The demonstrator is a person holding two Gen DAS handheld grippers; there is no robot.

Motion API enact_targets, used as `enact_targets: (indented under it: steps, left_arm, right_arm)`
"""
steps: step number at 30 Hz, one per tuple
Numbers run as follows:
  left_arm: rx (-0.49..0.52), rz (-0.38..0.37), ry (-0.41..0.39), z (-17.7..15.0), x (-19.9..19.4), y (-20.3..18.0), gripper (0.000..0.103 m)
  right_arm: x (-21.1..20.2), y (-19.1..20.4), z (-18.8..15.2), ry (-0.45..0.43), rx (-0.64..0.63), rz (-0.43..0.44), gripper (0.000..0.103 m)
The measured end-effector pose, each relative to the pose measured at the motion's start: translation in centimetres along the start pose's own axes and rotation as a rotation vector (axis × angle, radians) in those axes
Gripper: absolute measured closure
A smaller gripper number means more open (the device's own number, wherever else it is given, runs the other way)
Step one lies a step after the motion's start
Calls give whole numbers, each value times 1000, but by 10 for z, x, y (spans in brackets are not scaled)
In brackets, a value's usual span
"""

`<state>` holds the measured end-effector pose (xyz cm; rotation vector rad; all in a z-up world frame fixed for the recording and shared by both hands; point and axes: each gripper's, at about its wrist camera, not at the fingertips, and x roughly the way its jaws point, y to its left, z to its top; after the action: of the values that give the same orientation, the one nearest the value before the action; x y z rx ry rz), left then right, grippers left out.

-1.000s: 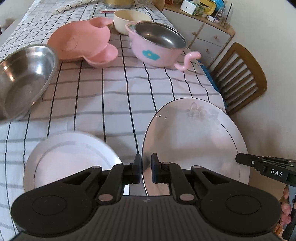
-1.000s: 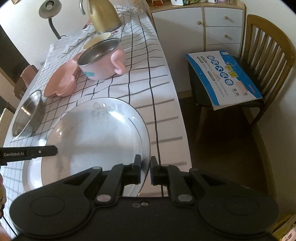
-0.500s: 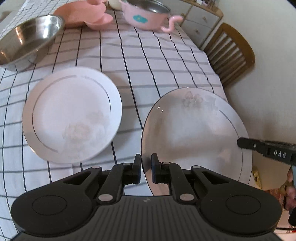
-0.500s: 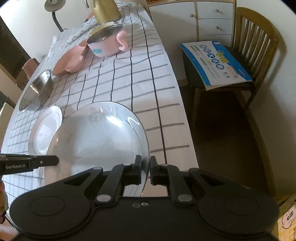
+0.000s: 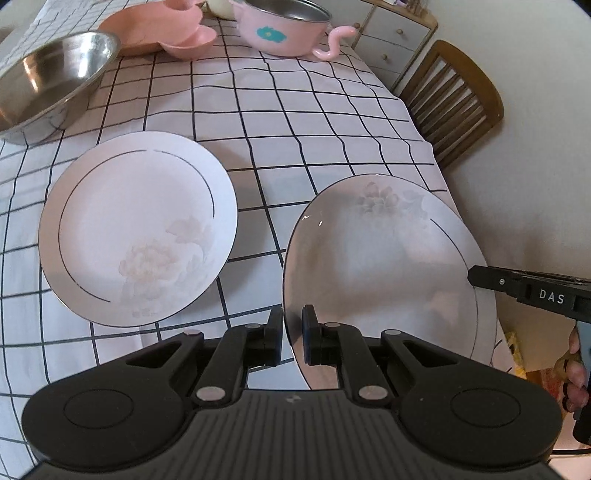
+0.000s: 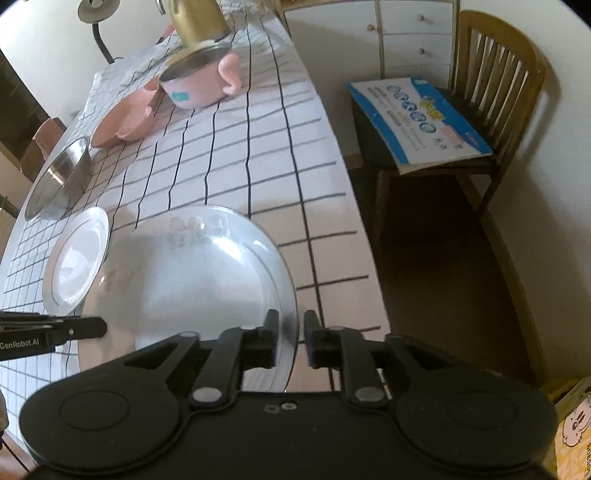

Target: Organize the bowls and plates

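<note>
Two pairs of tongs flank one large floral plate (image 5: 388,258) at the near right edge of a checked-cloth counter (image 5: 295,122). The left tongs (image 5: 292,332) are clamped on its left rim; the right tongs (image 6: 291,339) straddle its right rim, their jaws having just been opening, a gap showing beside the rim. A smaller plate (image 5: 136,225) lies flat just to the left. Farther off stand a steel bowl (image 5: 48,81), a pink dish (image 5: 159,33) and a pink pot (image 5: 284,29).

Glossy glazed plate (image 5: 388,258), shiny steel bowl (image 5: 48,85), checked cloth tablecloth (image 5: 295,122).
</note>
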<state>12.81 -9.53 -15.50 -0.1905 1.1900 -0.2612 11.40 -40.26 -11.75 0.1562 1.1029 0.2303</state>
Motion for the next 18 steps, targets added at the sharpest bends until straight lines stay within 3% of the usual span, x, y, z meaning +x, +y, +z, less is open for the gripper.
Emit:
enact_targets:
  steps: [9, 18]
  left_arm:
    - [8, 3, -38, -4, -16, 4, 92]
    - [10, 62, -143, -8, -53, 13, 91]
  right_arm:
    - [-21, 22, 10, -69, -93, -3, 69]
    - [-40, 75, 14, -149, -233, 64, 41]
